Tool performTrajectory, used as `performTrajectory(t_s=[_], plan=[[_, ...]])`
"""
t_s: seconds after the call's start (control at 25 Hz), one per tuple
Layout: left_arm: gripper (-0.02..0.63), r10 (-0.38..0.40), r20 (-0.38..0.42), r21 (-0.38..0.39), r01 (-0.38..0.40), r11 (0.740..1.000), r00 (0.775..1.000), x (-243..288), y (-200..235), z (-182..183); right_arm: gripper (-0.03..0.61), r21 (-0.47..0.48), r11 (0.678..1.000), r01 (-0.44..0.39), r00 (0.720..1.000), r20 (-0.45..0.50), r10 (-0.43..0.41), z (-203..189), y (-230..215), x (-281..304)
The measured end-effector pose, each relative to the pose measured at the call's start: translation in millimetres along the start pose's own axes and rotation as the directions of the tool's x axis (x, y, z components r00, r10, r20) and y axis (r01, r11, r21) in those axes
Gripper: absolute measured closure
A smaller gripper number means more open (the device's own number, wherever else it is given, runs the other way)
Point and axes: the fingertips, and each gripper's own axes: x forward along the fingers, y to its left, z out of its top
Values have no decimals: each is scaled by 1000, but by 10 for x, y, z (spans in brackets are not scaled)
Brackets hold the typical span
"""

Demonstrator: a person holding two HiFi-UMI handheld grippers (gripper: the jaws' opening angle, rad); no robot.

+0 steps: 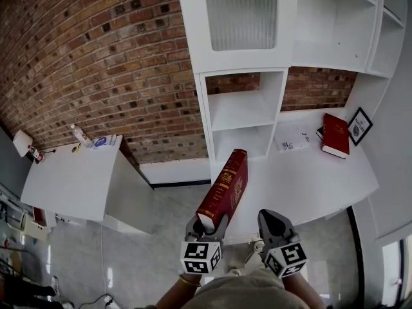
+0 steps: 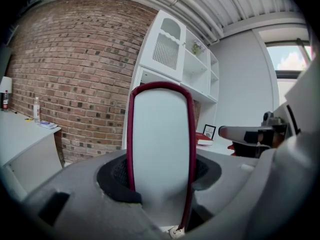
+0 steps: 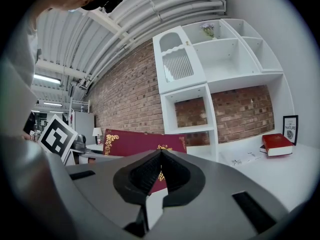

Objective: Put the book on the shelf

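Note:
A dark red book with gold lettering is clamped at its lower end in my left gripper, which is shut on it. The book slants up and forward towards the white shelf unit. In the left gripper view its pale page edge stands upright between the jaws and fills the middle. My right gripper hangs just right of the book, apart from it, with its jaws shut on nothing. In the right gripper view the jaws meet at their tips and the book's cover shows to the left behind them.
A second red book lies on the white desk under the shelves, beside papers and a framed picture. The lower cubbies are open-fronted. A white table with a bottle stands at the left, against the brick wall.

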Motion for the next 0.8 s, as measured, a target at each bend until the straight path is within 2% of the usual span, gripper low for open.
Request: performTrajectory(t_s=[0.52,0.8], plan=[[379,81,-7,-2,-81,997,997,317,116,32,572,10,998,-54,998,-6,55,68,-316,210],[379,121,-9,-14,-121,993,993,510,99,66,572,-11,995,-97,995,-32,96,231,-489,388]])
